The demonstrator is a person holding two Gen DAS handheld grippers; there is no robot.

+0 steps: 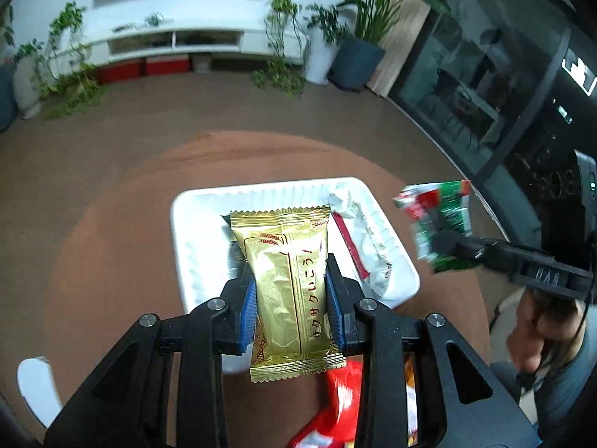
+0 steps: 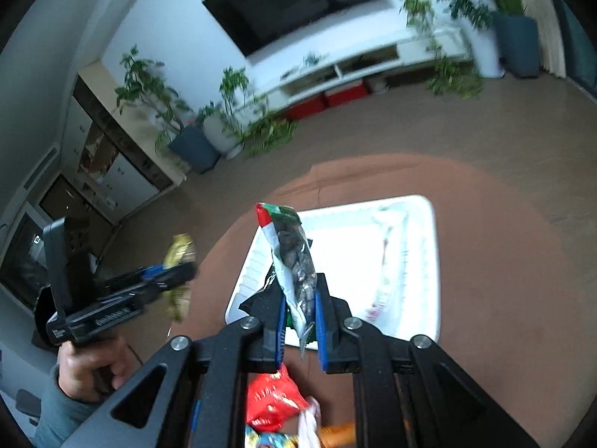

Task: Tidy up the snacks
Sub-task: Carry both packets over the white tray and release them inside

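Over the white tray [image 1: 186, 224] on the round brown desk [image 1: 112, 224], both tools are carrying a snack at once, and that's where I'd expect trouble. Left tool [image 1: 291, 298] is pinching a gold wrapped bar [image 1: 287, 261] across its middle, blue pads squeezed against the two long edges, bar hanging just above the tray's near side. Right tool [image 2: 300, 310] has its jaws pressed nearly together on the lower part of a green, white and red packet [image 2: 291, 257], so most of the packet sticks up past the fingertips and can flop. Slippery foil plus a narrow pinch means either one could slide out or twist if the hands swing fast, and both views look smeared, so I'd guess they're not going slow. Tray already holds a white wrapper with a red stripe [image 1: 358, 239] on its right side, so a drop from above could land on top of it or bounce off the low rim onto the desk. More loose snacks, a red packet [image 2: 272, 399] among them, lie below the tools near the desk edge, and a low pass could knock them off. Both hands converging on one small tray could also bump each other.
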